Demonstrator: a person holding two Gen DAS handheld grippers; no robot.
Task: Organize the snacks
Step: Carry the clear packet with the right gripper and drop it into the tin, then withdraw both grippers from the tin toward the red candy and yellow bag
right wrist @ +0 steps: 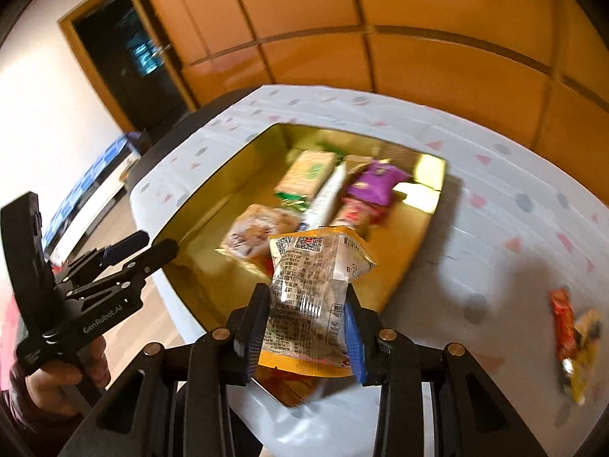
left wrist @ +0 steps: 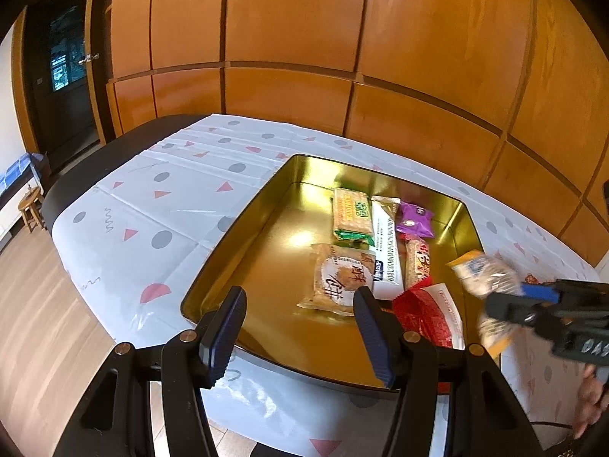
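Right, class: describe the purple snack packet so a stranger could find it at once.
Start at the gold tin tray on the patterned tablecloth. Go to its far right corner, beside the long white bar. The purple snack packet is the only purple wrapper there.

A white plastic tablecloth (left wrist: 144, 205) printed with grey dots and pink triangles covers a dark-edged table (left wrist: 95, 160). Behind it stands an orange-brown wooden panelled wall (left wrist: 304, 38). At the left are a dark door (left wrist: 64, 76), a small wooden stool (left wrist: 32, 207) and light wood-plank flooring (left wrist: 34, 323).
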